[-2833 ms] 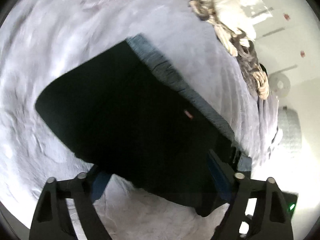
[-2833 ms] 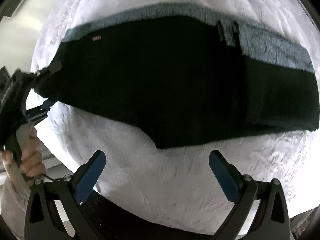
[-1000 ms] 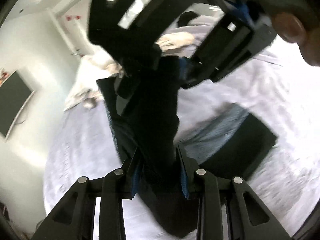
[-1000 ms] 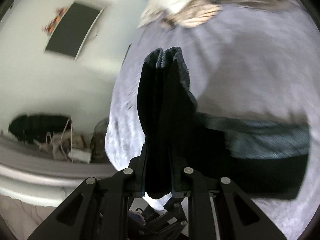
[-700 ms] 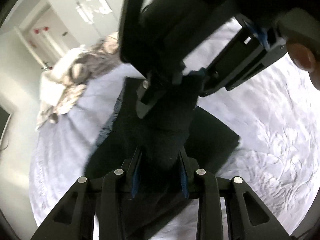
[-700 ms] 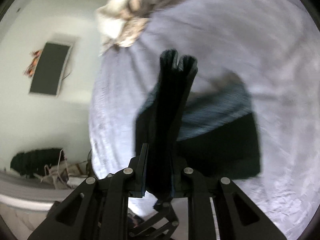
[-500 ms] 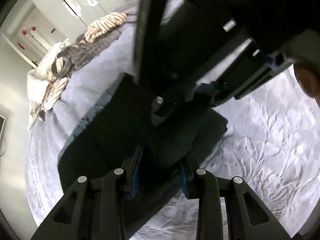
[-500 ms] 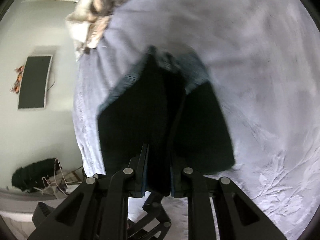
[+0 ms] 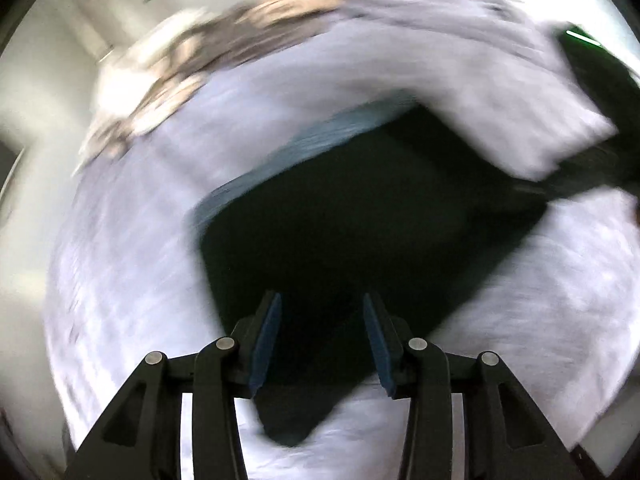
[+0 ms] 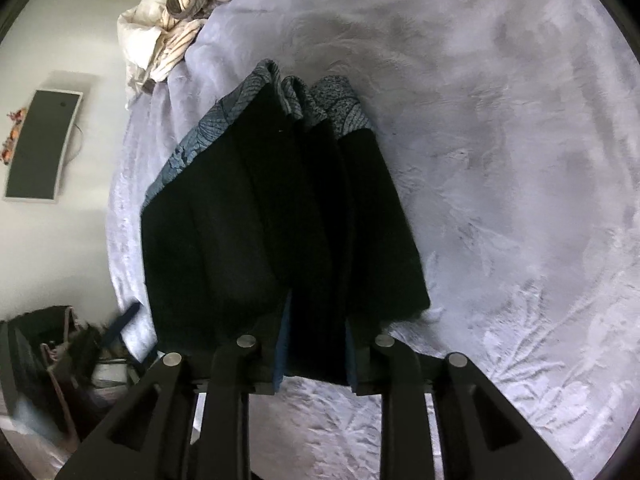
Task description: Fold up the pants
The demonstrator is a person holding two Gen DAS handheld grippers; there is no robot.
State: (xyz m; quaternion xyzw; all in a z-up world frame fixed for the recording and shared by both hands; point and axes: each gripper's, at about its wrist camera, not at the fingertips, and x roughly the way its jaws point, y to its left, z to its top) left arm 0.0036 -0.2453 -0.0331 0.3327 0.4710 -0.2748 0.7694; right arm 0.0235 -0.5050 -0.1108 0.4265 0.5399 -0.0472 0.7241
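Surface: pale lilac bedspread [image 10: 500,160] with a leafy embossed pattern.
Pants: black pants [image 10: 280,220] folded on the bedspread.
Right gripper [image 10: 316,350]: pinching the near fold.
Left gripper [image 9: 320,336]: spread — blurry view.
Room: white wall, dark panel [image 10: 40,148], clothes heap [image 10: 180,12] at the far edge.

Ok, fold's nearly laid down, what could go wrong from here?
The right gripper is clamped on the bunched edge of the pants; pulling away before opening could drag the fold apart. The layers near the grey waistband look uneven and may settle crooked. The left gripper view is blurred, so alignment there is unclear.
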